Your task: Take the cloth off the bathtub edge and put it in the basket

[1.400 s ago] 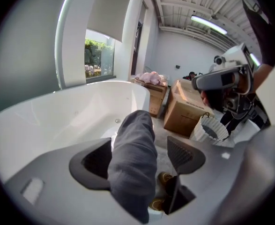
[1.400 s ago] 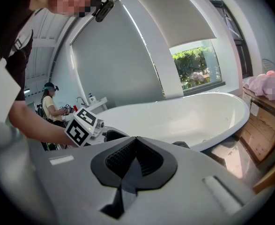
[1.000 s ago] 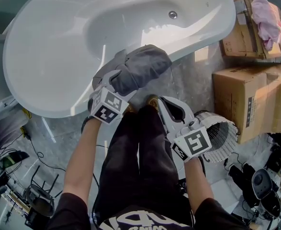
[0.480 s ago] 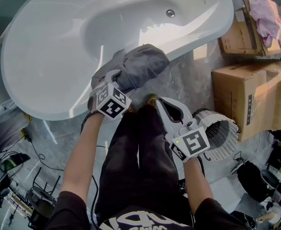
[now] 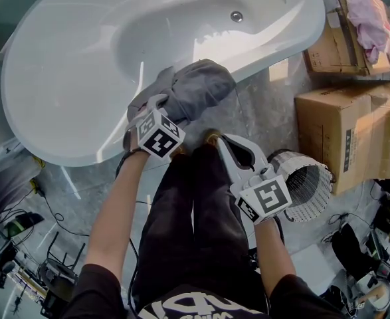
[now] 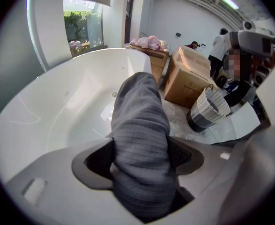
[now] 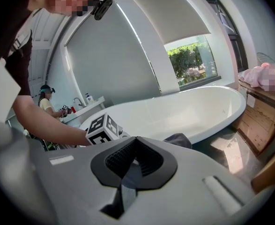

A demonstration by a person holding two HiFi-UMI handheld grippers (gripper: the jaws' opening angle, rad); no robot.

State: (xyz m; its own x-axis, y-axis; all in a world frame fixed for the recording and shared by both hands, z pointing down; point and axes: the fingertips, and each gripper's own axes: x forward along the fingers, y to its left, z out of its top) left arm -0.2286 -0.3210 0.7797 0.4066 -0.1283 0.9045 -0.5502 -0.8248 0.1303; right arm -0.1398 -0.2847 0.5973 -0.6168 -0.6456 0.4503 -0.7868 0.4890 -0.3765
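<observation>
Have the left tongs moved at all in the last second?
Yes. The left tongs crept forward toward the bathtub rim, farther over the grey cloth, which sits between their closing jaws.

The grey marbled floor (image 5: 261,115) carries a white bathtub (image 5: 68,65) at far left with a grey cloth (image 5: 198,92) draped over its near rim, a cardboard box (image 5: 344,138) at right, a second box (image 5: 331,45) beyond it, a woven basket (image 5: 304,185) nearer, and cables (image 5: 42,224) at near left.

Black trousers (image 5: 196,228), black shirt (image 5: 181,308) with white print.
</observation>
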